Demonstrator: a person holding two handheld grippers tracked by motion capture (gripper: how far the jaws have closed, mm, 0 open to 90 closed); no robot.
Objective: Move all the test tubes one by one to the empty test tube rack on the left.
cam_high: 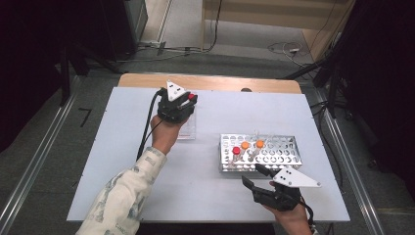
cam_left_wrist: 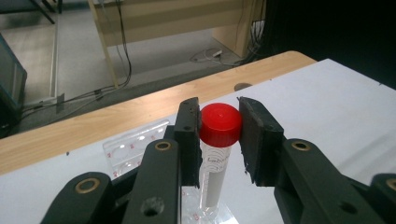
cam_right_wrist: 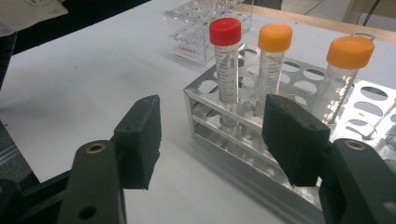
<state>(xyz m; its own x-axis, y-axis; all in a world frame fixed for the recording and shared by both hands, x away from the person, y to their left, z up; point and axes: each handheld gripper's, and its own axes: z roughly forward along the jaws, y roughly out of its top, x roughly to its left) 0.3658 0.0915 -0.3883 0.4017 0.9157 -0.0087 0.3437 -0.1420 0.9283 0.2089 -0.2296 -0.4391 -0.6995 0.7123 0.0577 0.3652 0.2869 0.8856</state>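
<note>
My left gripper [cam_high: 190, 101] [cam_left_wrist: 218, 135] is shut on a red-capped tube [cam_left_wrist: 220, 125] [cam_high: 192, 96], holding it upright by the cap over a clear plastic rack [cam_high: 187, 128] [cam_left_wrist: 133, 150]. Its lower end reaches down into that rack. My right gripper [cam_high: 253, 175] [cam_right_wrist: 212, 140] is open with nothing between its jaws, just in front of the near left corner of a metal rack [cam_high: 284, 152] [cam_right_wrist: 219, 123]. In the metal rack stand a red-capped tube [cam_right_wrist: 225, 31] [cam_high: 236, 150] and two orange-capped tubes [cam_right_wrist: 275, 37] [cam_right_wrist: 350, 50] [cam_high: 245, 145] [cam_high: 260, 143].
The racks sit on a white table top [cam_high: 117, 161] with a wooden strip [cam_high: 210, 82] along its far edge. The clear rack [cam_right_wrist: 194, 28] also lies beyond the metal one in the right gripper view. Cables run across the floor [cam_high: 186, 49] behind the table.
</note>
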